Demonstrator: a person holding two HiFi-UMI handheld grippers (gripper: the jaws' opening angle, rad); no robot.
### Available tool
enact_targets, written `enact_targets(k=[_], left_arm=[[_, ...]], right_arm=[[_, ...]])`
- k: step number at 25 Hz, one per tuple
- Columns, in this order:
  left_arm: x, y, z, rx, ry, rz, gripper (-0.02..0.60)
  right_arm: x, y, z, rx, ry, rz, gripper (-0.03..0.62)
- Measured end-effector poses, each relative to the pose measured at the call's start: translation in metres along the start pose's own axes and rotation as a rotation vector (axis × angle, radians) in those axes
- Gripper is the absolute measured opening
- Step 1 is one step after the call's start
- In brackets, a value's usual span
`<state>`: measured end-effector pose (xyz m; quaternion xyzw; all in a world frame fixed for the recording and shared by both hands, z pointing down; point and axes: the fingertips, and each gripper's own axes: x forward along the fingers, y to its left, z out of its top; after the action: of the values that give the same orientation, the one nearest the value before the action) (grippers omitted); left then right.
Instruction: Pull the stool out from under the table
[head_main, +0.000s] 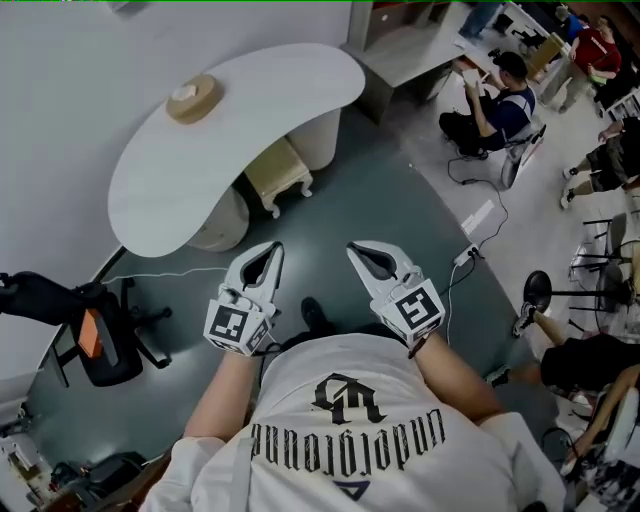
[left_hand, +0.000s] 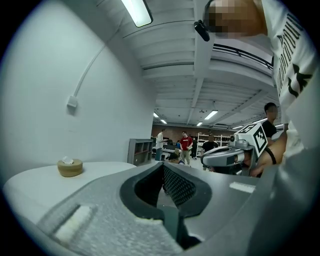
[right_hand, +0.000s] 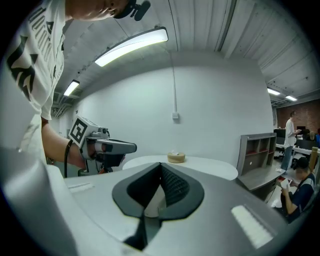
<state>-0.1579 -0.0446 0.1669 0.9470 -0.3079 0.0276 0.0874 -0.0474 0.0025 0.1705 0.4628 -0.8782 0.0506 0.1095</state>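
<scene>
A cream stool (head_main: 277, 171) with carved legs stands half tucked under the white curved table (head_main: 170, 185), its near end sticking out over the dark floor. My left gripper (head_main: 272, 247) and right gripper (head_main: 355, 249) are held side by side in front of my chest, well short of the stool, both shut with nothing between the jaws. In the left gripper view the left gripper (left_hand: 162, 165) points over the table (left_hand: 40, 182), and the right gripper (left_hand: 206, 159) shows at the right. The right gripper (right_hand: 160, 165) aims toward the table (right_hand: 210, 165); the stool is hidden in both gripper views.
A round tan tissue holder (head_main: 193, 98) sits on the tabletop. A black office chair (head_main: 105, 340) stands at the left. A power strip (head_main: 468, 254) with cables lies on the floor at the right. People sit and stand at the far right (head_main: 495, 100).
</scene>
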Motion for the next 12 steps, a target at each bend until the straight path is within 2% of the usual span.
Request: enact_targets(k=[7,12], left_arm=[[0.029,0.018,0.000,0.007,-0.002,0.056,0.006],[0.052,0.014,-0.006,-0.003,0.005,0.135,0.006]], right_arm=[[0.021,-0.036,0.002,-0.023,0.004,0.071,0.002],[0.023,-0.078,-0.004,-0.025,0.002,0.137,0.002]])
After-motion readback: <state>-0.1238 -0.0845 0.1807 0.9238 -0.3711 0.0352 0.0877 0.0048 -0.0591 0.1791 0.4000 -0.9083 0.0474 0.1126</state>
